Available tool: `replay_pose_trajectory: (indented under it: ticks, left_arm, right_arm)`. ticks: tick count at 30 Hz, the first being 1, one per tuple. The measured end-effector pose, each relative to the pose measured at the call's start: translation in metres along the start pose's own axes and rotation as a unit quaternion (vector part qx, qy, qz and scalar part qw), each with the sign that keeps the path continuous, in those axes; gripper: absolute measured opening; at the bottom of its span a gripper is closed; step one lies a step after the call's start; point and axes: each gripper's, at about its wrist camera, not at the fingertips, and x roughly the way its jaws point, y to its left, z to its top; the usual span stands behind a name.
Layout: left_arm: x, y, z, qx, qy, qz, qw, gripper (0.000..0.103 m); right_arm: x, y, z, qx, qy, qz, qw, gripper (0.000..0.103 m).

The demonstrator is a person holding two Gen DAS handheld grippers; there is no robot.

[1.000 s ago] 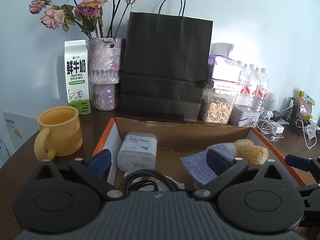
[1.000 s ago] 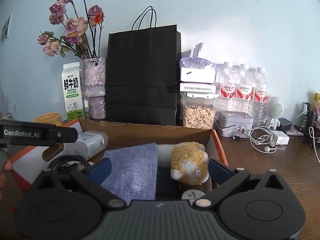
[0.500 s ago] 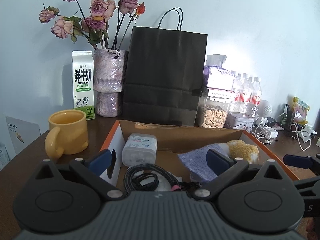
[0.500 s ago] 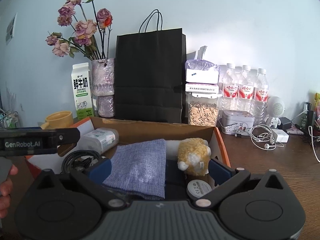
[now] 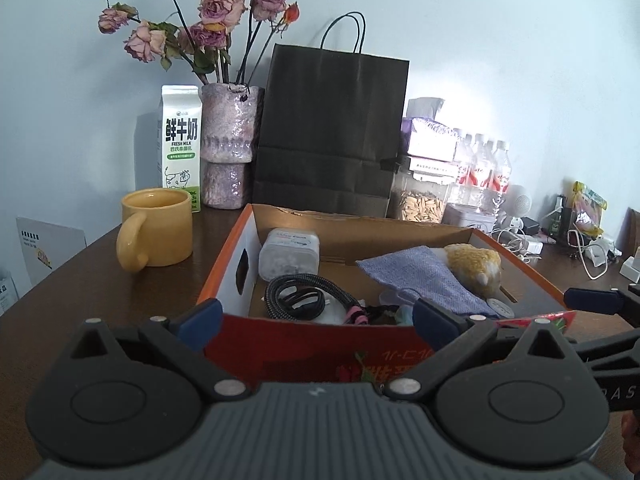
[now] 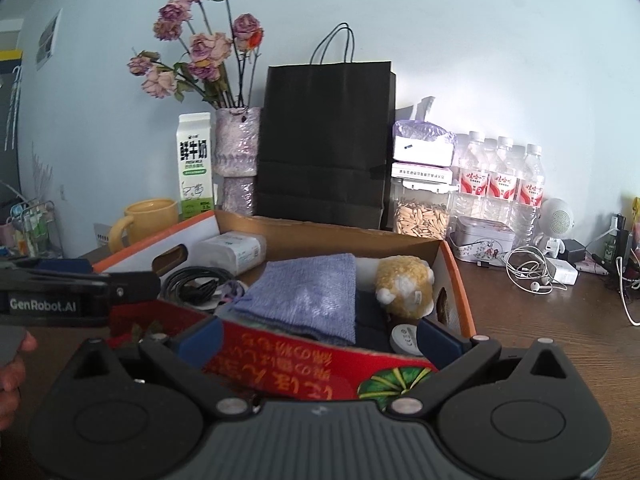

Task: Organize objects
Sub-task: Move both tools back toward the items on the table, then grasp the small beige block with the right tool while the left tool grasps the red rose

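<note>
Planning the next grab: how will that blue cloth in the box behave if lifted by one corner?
The blue cloth will probably sag and unfold; it drapes softly over what is under it. It looks thin and woven, so likely light. It touches the plush toy, which might shift slightly.

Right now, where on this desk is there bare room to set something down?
Bare wood lies right of the cardboard box, before the earphones, and in front of the yellow mug at the box's left. The back row by the black bag and water bottles is crowded.
</note>
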Motion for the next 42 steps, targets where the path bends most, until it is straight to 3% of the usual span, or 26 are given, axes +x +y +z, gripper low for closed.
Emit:
replay_pose_trajectory:
  ticks: [19, 28, 32, 37, 42]
  left_arm:
    - [-0.034, 0.008, -0.038, 0.001, 0.038, 0.000, 0.9993, 0.103]
    - [-0.041, 0.009, -0.044, -0.001, 0.048, -0.003, 0.9988, 0.103]
    - [-0.041, 0.010, -0.045, -0.006, 0.053, -0.005, 0.9986, 0.103]
    - [-0.041, 0.011, -0.045, -0.008, 0.056, -0.008, 0.9984, 0.103]
    - [-0.040, 0.011, -0.045, -0.011, 0.060, -0.010, 0.9981, 0.103]
  right_arm:
    - [-0.025, 0.014, -0.037, -0.008, 0.043, 0.022, 0.999, 0.100]
    - [-0.023, 0.022, -0.044, -0.016, 0.068, 0.053, 0.996, 0.071]
    - [-0.018, 0.024, -0.046, -0.016, 0.088, 0.070, 0.994, 0.046]
    - [-0.009, 0.025, -0.048, -0.006, 0.116, 0.081, 0.990, 0.041]
    - [-0.009, 0.031, -0.048, -0.011, 0.114, 0.092, 0.989, 0.026]
